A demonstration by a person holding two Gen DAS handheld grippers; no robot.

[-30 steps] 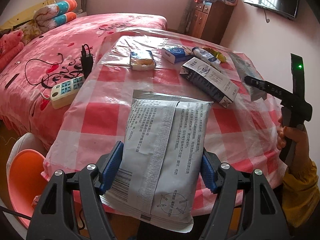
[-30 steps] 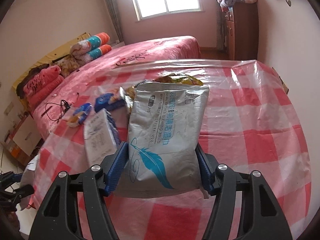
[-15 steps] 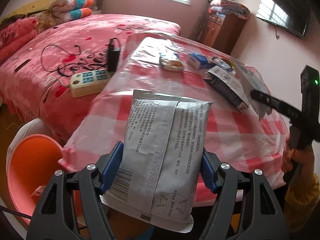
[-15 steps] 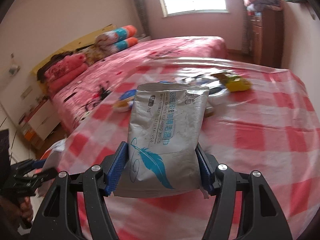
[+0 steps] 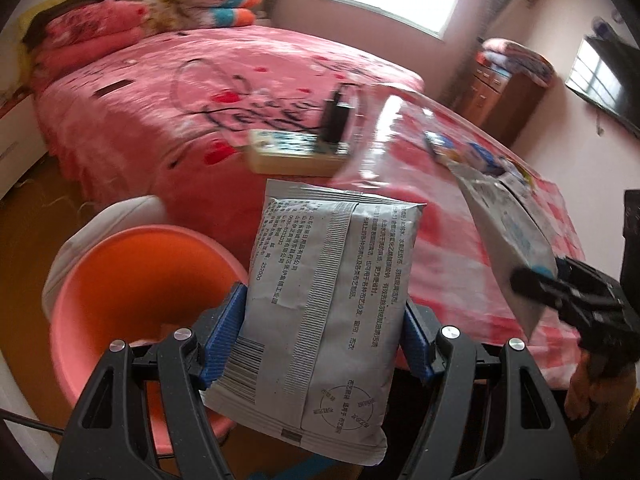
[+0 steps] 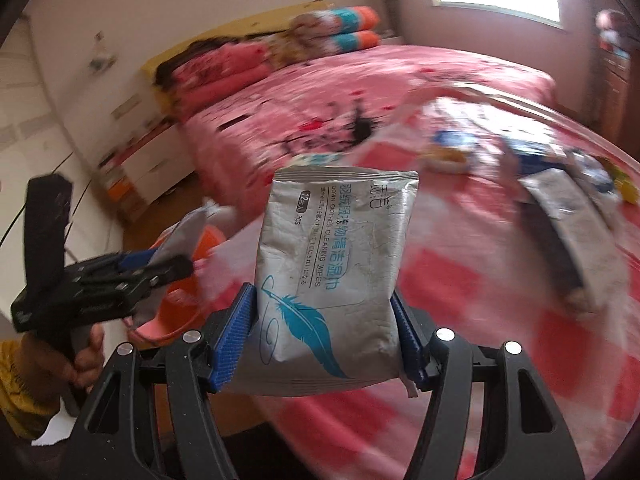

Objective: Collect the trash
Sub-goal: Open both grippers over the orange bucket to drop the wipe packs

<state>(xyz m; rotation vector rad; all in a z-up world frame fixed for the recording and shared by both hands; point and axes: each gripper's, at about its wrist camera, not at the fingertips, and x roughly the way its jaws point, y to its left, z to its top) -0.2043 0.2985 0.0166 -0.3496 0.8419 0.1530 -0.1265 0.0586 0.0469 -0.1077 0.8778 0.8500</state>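
My left gripper (image 5: 322,338) is shut on a grey wipes packet (image 5: 332,292), printed back side up, held just right of an orange bin (image 5: 132,292) on the floor. My right gripper (image 6: 324,340) is shut on a second grey wipes packet (image 6: 332,264) with a blue feather, held over the edge of the red-checked table (image 6: 480,280). Each view shows the other gripper: the right gripper (image 5: 520,280) at the table edge with its packet (image 5: 508,232), the left gripper (image 6: 184,268) by the bin (image 6: 180,308). Several boxes and wrappers (image 6: 572,232) lie on the table.
A pink bed (image 5: 200,92) stands beyond the bin, with a power strip and charger (image 5: 296,148) at its near edge. A wooden cabinet (image 5: 504,96) and a wall screen (image 5: 608,80) are at the back right. A hand in a yellow sleeve (image 6: 80,356) holds the left gripper.
Both grippers have swung left off the table towards the orange bin, each still shut on its packet. The bin now fills much more of the left wrist view.
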